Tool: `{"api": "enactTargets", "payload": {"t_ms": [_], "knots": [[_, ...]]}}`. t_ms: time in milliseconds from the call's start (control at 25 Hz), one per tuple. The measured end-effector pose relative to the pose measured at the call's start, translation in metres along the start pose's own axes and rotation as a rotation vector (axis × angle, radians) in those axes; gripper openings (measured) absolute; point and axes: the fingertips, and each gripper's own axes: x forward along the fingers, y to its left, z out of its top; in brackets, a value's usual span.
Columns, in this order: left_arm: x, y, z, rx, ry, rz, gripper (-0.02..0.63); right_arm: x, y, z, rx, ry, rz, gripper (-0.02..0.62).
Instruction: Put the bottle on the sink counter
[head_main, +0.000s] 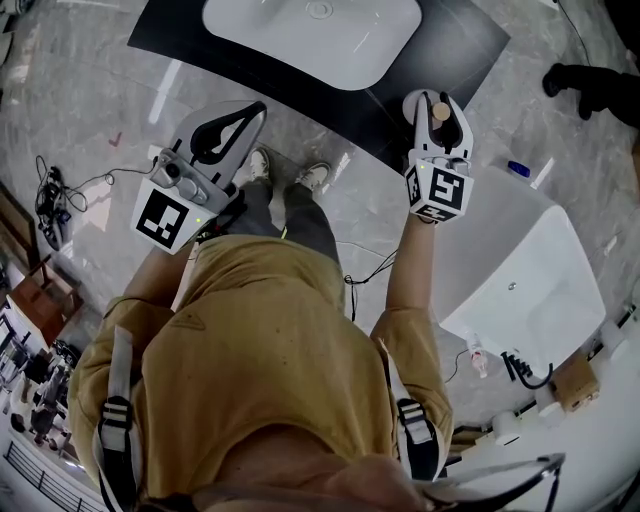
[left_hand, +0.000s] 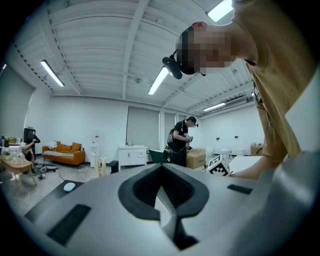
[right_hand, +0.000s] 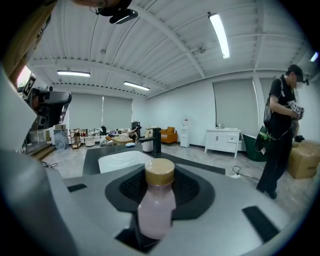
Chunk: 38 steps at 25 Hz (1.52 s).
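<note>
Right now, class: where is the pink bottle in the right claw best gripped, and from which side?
Grip the pink bottle on its smooth body below the tan cap, coming in level from the side: it stands upright, and the right claw holds it just so.

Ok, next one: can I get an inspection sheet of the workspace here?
Surface: dark sink counter with white basin.
Job's things: pink bottle, tan cap, not on the counter yet.
Clutter: small bottle on the floor by a white tub.
Grippers: right gripper closed on the bottle; left gripper shut, empty.
Cables: black cable across the floor; tangle at left.
Surroundings: another person, orange sofa.
</note>
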Motion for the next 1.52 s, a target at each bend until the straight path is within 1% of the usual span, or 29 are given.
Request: {"api": "enactTargets", "payload": {"t_ms": [480,800,1520], "knots": [[0.001,0.003,-0.001,-0.002,0.01,0.005,0.002,0.01,0.0,-0.011,0.004,0.02,0.002,0.12],[0.003,0.009,-0.009,-0.004,0.017,0.007,0.002,0.022,0.001,-0.022,0.006,0.031,0.006,0.12],[0.01,0.008,-0.016,-0.009,0.016,-0.003,0.002,0.029,-0.005,-0.034,0.021,0.041,-0.014,0.12]]}}
